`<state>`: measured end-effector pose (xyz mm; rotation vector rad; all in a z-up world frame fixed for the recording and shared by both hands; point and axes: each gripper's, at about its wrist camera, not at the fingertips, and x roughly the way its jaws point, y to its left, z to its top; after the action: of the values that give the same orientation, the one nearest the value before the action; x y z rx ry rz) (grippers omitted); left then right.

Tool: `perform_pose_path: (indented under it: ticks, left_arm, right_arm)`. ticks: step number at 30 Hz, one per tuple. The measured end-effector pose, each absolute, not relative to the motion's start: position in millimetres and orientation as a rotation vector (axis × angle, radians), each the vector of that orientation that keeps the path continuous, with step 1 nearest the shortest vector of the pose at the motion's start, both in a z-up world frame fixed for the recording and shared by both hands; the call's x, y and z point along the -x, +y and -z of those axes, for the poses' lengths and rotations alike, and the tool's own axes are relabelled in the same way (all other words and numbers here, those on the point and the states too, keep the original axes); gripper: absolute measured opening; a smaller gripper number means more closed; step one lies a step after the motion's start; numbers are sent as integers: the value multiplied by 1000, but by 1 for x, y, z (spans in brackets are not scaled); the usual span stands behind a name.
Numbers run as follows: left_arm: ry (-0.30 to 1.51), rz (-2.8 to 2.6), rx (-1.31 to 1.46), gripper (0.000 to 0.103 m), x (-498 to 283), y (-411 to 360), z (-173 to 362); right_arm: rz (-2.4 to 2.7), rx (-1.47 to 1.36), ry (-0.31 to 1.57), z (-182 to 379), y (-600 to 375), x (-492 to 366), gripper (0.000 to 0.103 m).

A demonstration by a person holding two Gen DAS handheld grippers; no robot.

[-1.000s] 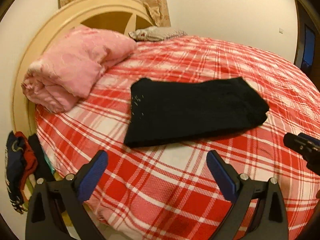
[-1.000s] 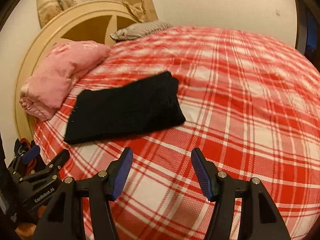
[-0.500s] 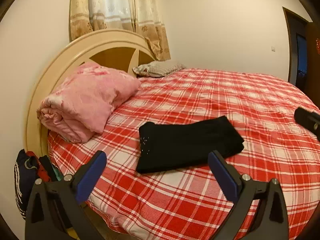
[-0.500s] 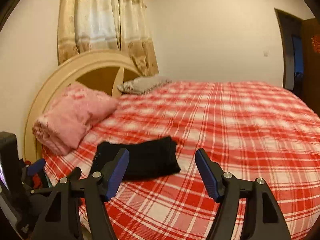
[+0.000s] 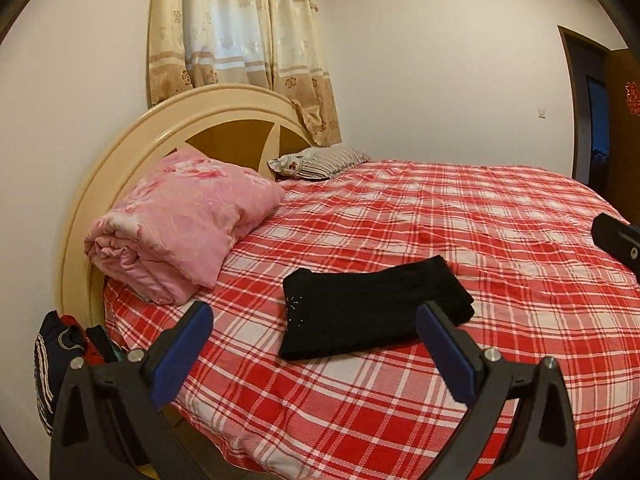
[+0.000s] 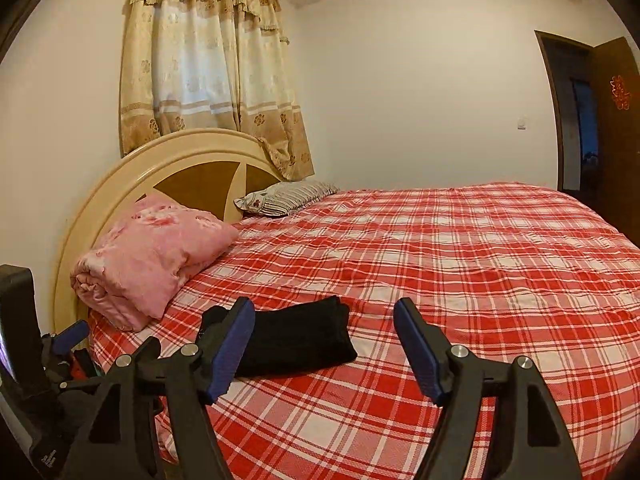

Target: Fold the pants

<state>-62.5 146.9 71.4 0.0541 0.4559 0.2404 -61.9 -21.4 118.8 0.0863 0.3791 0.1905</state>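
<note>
The black pants (image 5: 376,310) lie folded in a flat, neat rectangle on the bed (image 5: 500,240), near the bed's front edge and closer to the headboard side than to the foot side. They rest on the red and white checked cover and nothing presses on them. In the right wrist view the same pants (image 6: 296,338) are partly hidden behind the left finger of the right gripper.

The left gripper (image 5: 314,338) is released: its two blue-padded fingers stand wide apart and hold nothing, above the front edge of the bed and clear of the pants. The right gripper (image 6: 324,346) is released too, its fingers spread wide and empty, also above the front edge and not touching the cloth.

A folded pink quilt (image 5: 180,224) sits at the corner of the bed by the headboard (image 5: 132,148), well apart from the pants. A striped pillow (image 5: 320,162) lies farther along the headboard edge. Beside the bed, low against the headboard corner, there is a heap of dark and red clothes (image 5: 60,344); whether a container holds them I cannot tell. A curtain (image 5: 240,48) hangs on the wall behind the headboard.
</note>
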Motion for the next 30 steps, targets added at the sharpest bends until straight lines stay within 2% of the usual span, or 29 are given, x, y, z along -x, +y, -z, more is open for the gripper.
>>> perform_pose_path:
  ticks: [30]
  left_arm:
    - [444,-266,-56,103,62,151,-74]
  right_arm:
    - [-178,-102,382,-116,-26,62,73]
